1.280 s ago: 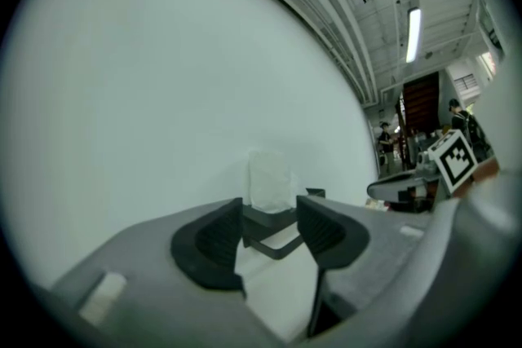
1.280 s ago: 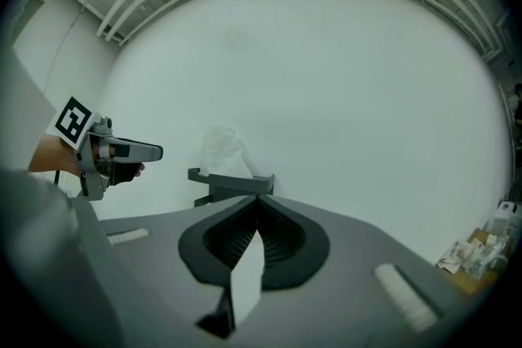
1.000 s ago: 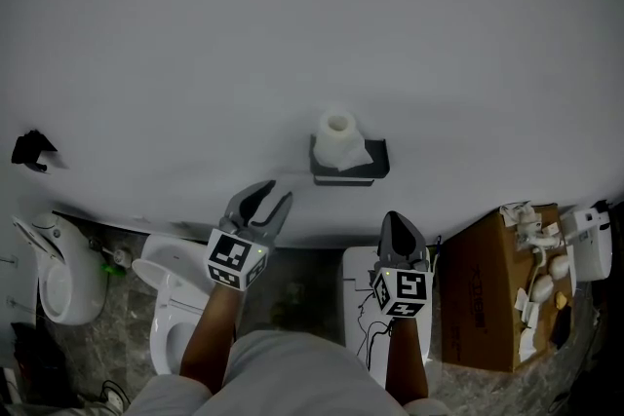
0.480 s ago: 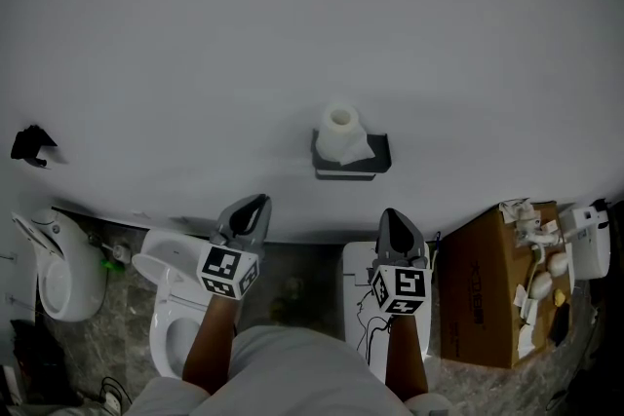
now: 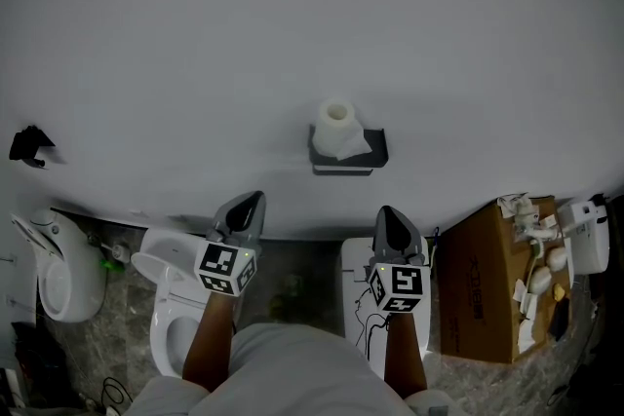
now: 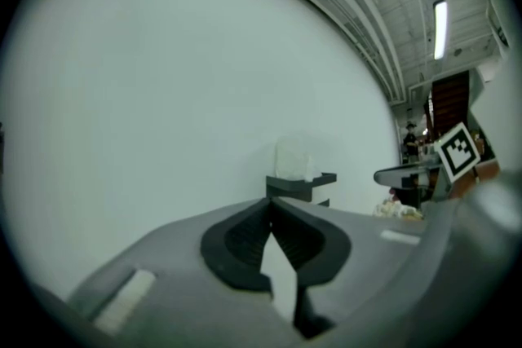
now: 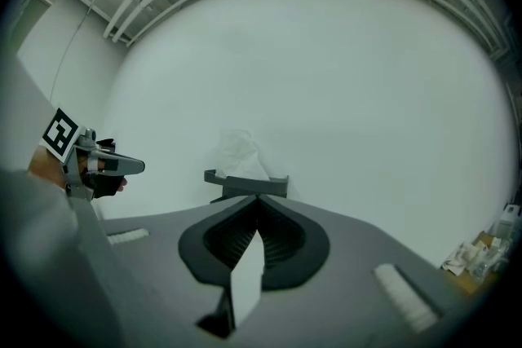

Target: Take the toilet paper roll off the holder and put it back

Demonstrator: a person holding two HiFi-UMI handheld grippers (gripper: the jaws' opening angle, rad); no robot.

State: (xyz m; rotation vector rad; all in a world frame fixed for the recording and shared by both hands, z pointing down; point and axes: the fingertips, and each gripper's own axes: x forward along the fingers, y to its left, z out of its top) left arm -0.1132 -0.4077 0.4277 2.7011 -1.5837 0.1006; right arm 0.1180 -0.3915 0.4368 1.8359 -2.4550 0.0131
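Note:
A white toilet paper roll (image 5: 337,129) stands upright on a dark wall-mounted holder (image 5: 348,158) on the white wall. It also shows faintly as the roll (image 6: 295,158) above the holder (image 6: 300,187) in the left gripper view, and as the roll (image 7: 240,154) on the holder (image 7: 245,184) in the right gripper view. My left gripper (image 5: 248,206) hangs below and left of the holder, shut with nothing in it. Below and right of the holder my right gripper (image 5: 388,214) is shut and empty too. Both point at the wall, well short of the roll.
A white toilet (image 5: 168,304) sits on the floor at lower left, a urinal-like fixture (image 5: 57,273) beside it. A white box (image 5: 357,299) lies under my right arm. An open cardboard box (image 5: 487,283) with white parts stands at right. A small black bracket (image 5: 27,146) is on the wall.
My left gripper's jaws have closed from open to shut and it has drawn back slightly toward me. The right gripper has barely moved. The roll stays on the holder.

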